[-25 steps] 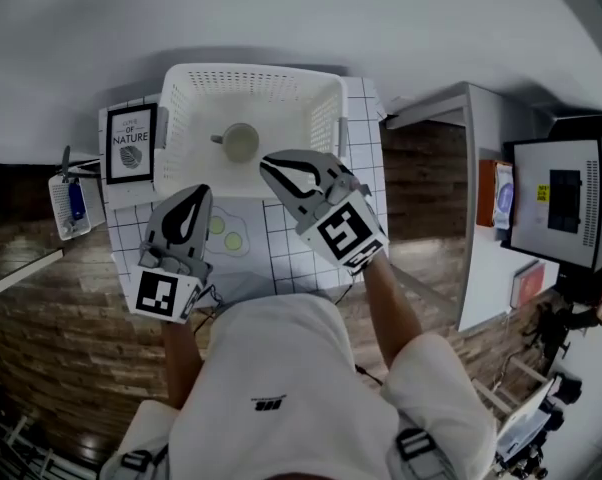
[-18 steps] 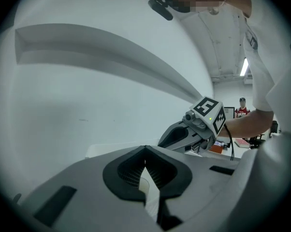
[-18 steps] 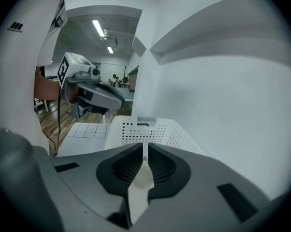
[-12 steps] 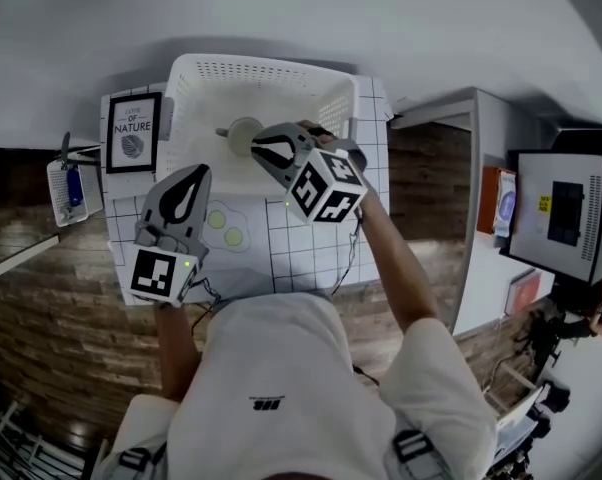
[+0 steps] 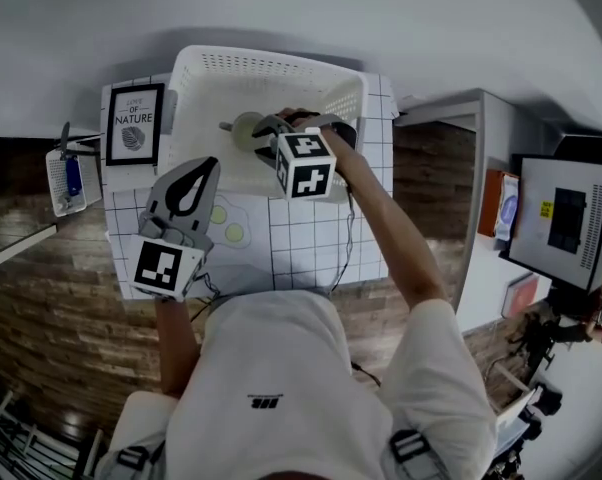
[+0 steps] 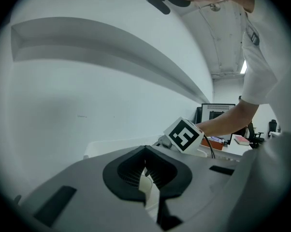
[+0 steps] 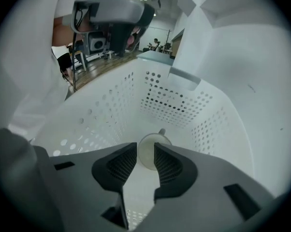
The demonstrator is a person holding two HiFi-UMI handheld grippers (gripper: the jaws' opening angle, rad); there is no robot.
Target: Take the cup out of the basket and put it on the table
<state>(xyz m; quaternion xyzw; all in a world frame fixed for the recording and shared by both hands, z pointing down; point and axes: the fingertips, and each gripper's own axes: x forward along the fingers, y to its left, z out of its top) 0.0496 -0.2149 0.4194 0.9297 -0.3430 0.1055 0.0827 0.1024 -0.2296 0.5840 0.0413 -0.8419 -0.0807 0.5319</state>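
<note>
The person wears a white short-sleeved shirt (image 5: 281,358) with a small dark logo (image 5: 266,401) printed on it. The left gripper (image 6: 146,170) and right gripper (image 7: 145,154) are smooth grey moulded shells with black ribbed pads (image 7: 120,164) set in black surrounds. Each carries a white cube with black square markers (image 5: 305,164), and a thin black cable (image 6: 210,146) trails from the right one.

R hand-held gripper (image 5: 265,128) went from over the counter (image 5: 311,240) toward 12 o'clock, over the rim & down into the basket (image 5: 281,73). Jaws, shut a sec ago, are opening; tips now flank the cup (image 5: 243,133), pads not pressing it. Arm stretched further fwd.
</note>
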